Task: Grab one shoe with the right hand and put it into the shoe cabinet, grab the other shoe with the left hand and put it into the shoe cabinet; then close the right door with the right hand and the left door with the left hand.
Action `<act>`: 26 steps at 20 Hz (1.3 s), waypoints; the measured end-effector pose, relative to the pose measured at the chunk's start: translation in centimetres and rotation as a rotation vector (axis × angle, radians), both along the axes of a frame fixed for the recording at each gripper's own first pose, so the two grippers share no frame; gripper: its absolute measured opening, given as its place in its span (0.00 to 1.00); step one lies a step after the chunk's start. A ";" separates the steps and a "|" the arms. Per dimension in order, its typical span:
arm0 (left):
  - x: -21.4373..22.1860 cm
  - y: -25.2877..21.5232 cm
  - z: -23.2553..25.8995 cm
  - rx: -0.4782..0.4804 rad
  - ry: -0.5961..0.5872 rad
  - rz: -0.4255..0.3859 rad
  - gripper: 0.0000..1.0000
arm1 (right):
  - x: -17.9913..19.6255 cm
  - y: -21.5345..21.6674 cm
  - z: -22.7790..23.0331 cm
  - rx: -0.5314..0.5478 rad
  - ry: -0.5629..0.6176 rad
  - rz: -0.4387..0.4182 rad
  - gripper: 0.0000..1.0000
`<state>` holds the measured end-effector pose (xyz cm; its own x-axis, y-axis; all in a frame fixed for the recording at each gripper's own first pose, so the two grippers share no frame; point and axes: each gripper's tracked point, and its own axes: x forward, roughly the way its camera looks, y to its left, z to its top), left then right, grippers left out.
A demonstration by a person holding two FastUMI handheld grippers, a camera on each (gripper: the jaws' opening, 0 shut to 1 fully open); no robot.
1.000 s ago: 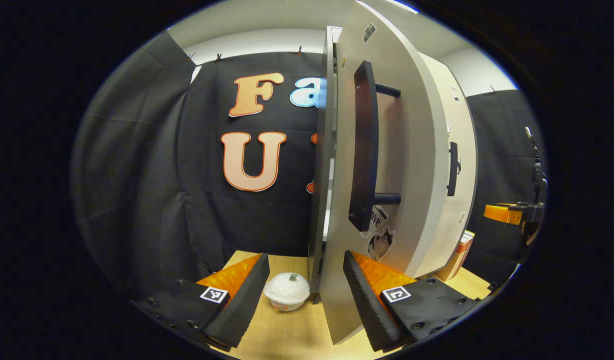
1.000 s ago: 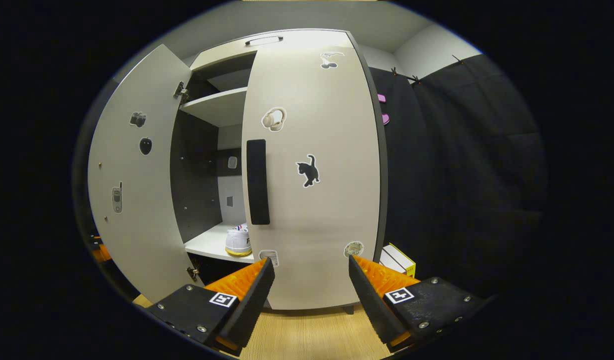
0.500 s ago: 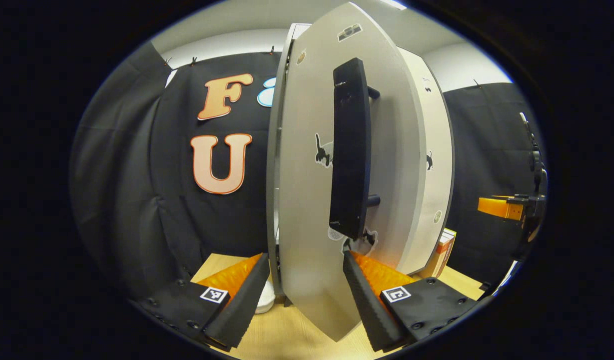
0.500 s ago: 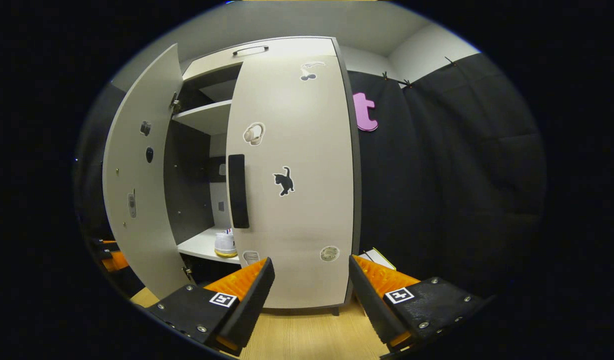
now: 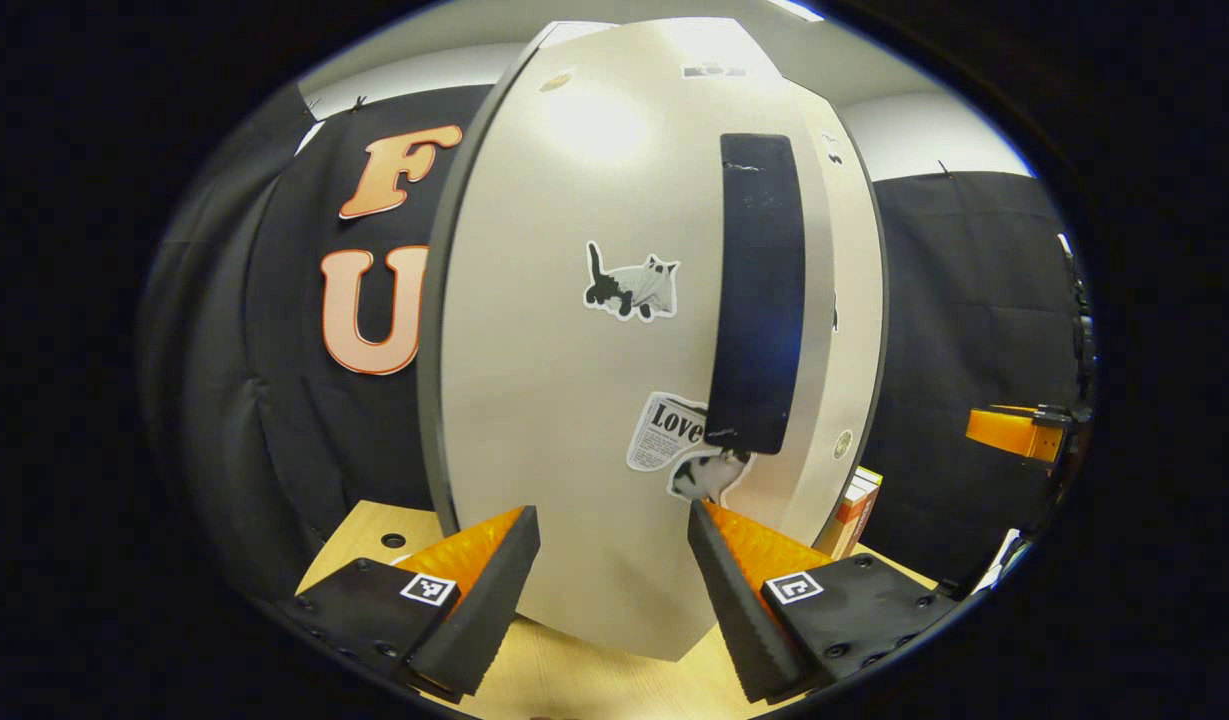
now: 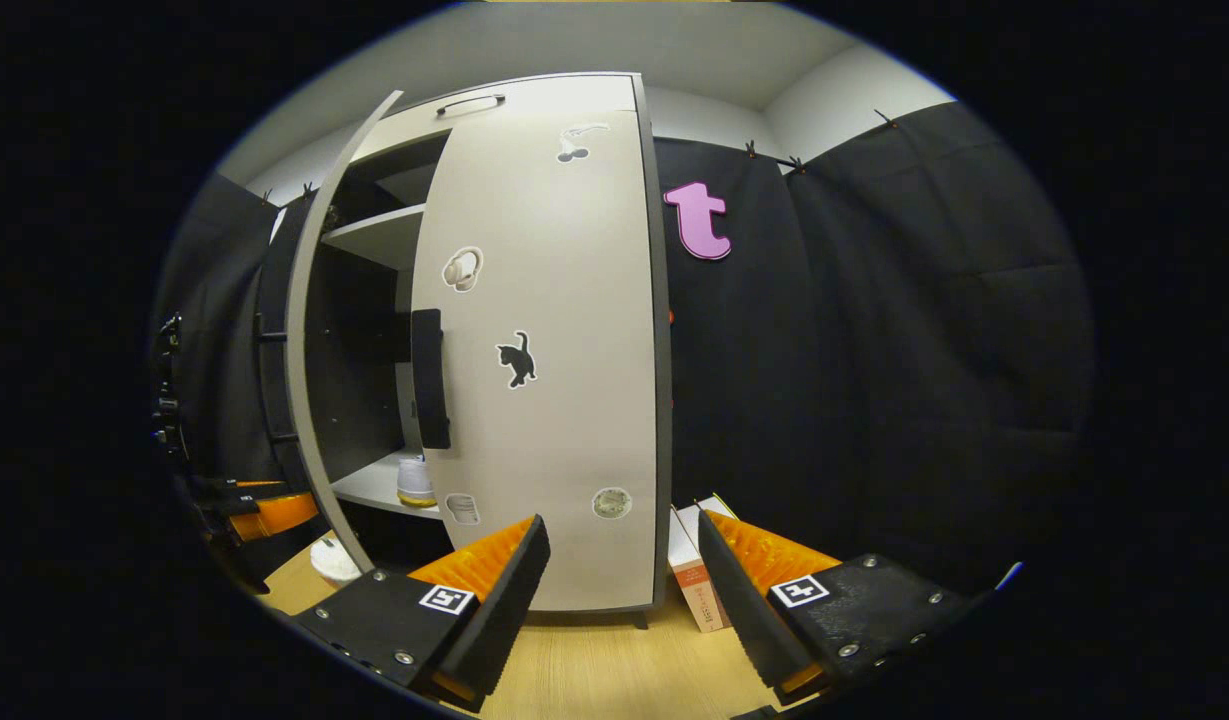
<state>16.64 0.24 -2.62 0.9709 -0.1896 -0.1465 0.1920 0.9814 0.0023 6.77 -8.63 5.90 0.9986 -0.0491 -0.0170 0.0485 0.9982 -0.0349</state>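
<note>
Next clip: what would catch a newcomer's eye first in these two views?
The left door, close up in the left gripper view between the open left gripper, with its dark handle and cat sticker. In the right gripper view the right door is shut, the left one ajar, a shoe on the shelf in the gap.

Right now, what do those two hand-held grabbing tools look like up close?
Each gripper, left and right, ends in two wedge-shaped fingers with ridged inner faces. Behind every finger sits a flat black plate with round screws and a small square black-and-white coded marker. In the left gripper view, the other gripper's orange body shows farther off.
</note>
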 end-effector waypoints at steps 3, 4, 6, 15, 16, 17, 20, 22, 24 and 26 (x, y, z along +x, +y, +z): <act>1.8 -0.8 -0.8 0.021 0.012 0.011 0.97 | 0.1 -1.2 -0.2 -0.002 0.005 -0.018 0.92; 2.1 -1.0 -1.1 0.032 0.026 0.016 0.97 | 0.3 -1.5 -0.2 -0.004 0.007 -0.022 0.92; 2.6 -0.9 -1.3 0.035 0.013 0.029 0.97 | 0.7 -2.0 -0.3 -0.007 0.011 -0.027 0.92; 3.6 -1.4 -1.5 0.043 0.013 0.071 0.97 | 3.7 -2.0 -0.5 0.008 0.026 -0.002 0.92; 3.6 -1.4 -1.5 0.048 0.013 0.075 0.97 | 4.0 -1.9 -0.4 0.010 0.026 0.004 0.92; 3.5 -1.4 -1.4 0.051 0.014 0.079 0.97 | 4.3 -1.8 -0.3 0.013 0.028 0.010 0.92; 3.7 -1.4 -1.4 0.040 0.023 0.101 0.97 | 5.2 -1.8 -0.2 0.016 0.032 0.017 0.92; 3.5 -1.4 -1.5 0.028 0.033 0.114 0.97 | 5.7 -1.8 -0.1 0.013 0.036 0.023 0.92; 3.3 -1.6 -1.7 0.035 0.049 0.122 0.97 | 6.0 -1.8 0.1 0.011 0.045 0.031 0.92; 3.0 -1.5 -1.3 0.048 0.052 0.129 0.97 | 6.0 -1.7 0.8 0.013 0.048 0.044 0.92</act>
<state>19.62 -1.25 -3.92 0.9777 -0.0550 -0.2028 0.0651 0.9970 0.0431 12.79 -10.35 6.68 0.9978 -0.0043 -0.0655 0.0028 0.9997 -0.0236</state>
